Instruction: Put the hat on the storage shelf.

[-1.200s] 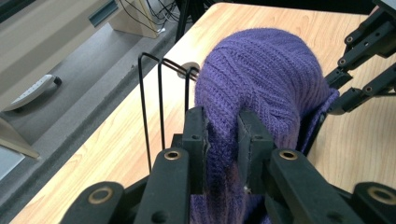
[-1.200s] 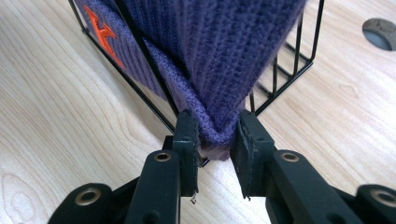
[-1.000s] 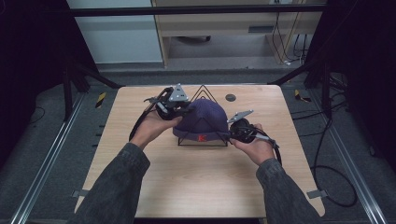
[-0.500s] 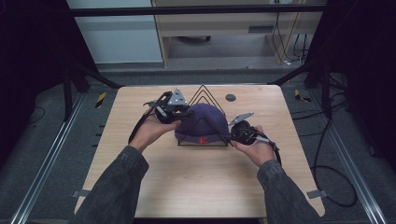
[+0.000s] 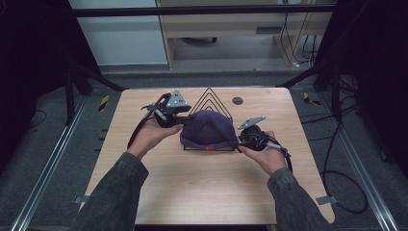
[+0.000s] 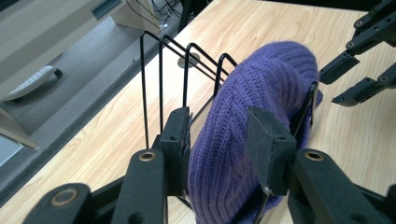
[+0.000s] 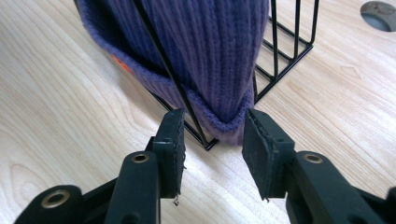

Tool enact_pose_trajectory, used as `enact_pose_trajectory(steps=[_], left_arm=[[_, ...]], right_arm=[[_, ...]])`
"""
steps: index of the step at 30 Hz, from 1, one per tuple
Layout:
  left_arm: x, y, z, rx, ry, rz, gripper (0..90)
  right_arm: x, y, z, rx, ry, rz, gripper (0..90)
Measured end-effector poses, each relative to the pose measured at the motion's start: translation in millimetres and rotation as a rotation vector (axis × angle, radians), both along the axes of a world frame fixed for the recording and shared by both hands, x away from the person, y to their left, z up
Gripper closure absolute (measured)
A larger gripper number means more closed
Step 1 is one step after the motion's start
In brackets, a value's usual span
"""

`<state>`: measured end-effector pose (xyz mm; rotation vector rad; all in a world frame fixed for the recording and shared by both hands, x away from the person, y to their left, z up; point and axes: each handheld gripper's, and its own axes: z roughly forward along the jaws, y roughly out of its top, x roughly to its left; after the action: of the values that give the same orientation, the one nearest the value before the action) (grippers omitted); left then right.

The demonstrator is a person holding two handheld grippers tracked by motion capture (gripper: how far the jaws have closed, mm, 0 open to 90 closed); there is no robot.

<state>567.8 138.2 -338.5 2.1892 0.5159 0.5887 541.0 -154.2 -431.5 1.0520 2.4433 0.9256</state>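
At table centre, the left gripper (image 5: 185, 117) at 9 o'clock spreads its jaws around the purple beanie (image 5: 208, 129), draped crown-up, long axis left-right, over the wire rack (image 5: 210, 98). At 3 o'clock, the right gripper (image 5: 242, 135) gapes unclenched at its hem.

A lab: aluminium frame rails (image 5: 41, 178), trailing cables (image 5: 337, 187) and dark curtains surround the table (image 5: 202, 187).

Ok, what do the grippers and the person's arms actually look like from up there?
Both arms wear dark grey sleeves. The left gripper and right gripper are black, each topped by a grey three-cornered plate and trailing a black cable. Their jaws are black bars with brass-coloured pivot rivets and flat, rectangular black pads.
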Motion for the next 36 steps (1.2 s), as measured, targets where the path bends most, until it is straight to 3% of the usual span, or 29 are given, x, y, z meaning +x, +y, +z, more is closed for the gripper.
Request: enact_pose_trajectory(steps=[7, 10, 14, 19, 20, 25, 32, 36], left_arm=[[-13.9, 3.4, 0.0, 0.001, -0.01, 0.035, 49.5], [-18.7, 2.4, -0.2, 0.024, -0.007, 0.036, 44.2], [-24.0, 0.5, -1.5, 0.008, -0.004, 0.043, 38.5], [-28.4, -1.3, -4.9, 0.01, 0.022, 0.054, 26.6], [-29.1, -1.4, -5.7, 0.007, 0.031, 0.056, 21.1], [-36.0, -0.1, -8.5, -0.008, 0.056, 0.074, 12.8], [-46.7, 4.6, -13.2, -0.04, 0.072, 0.095, 9.1], [-58.0, 12.2, -22.5, -0.028, 0.08, 0.115, 7.2]], right_arm=[[-14.9, 1.3, 8.7, 0.038, -0.027, -0.019, 52.1], [-19.7, 1.3, 11.1, 0.054, -0.039, -0.027, 48.6], [-23.4, 1.7, 12.6, 0.064, -0.046, -0.042, 43.1], [-23.6, 0.6, 16.9, 0.074, -0.064, -0.065, 32.3], [-23.6, 0.9, 18.6, 0.068, -0.07, -0.071, 26.8], [-24.8, 1.0, 25.8, 0.081, -0.096, -0.085, 16.7], [-36.4, 0.4, 33.5, 0.101, -0.137, -0.098, 12.8], [-49.8, 0.5, 33.2, 0.117, -0.157, -0.098, 10.8]])
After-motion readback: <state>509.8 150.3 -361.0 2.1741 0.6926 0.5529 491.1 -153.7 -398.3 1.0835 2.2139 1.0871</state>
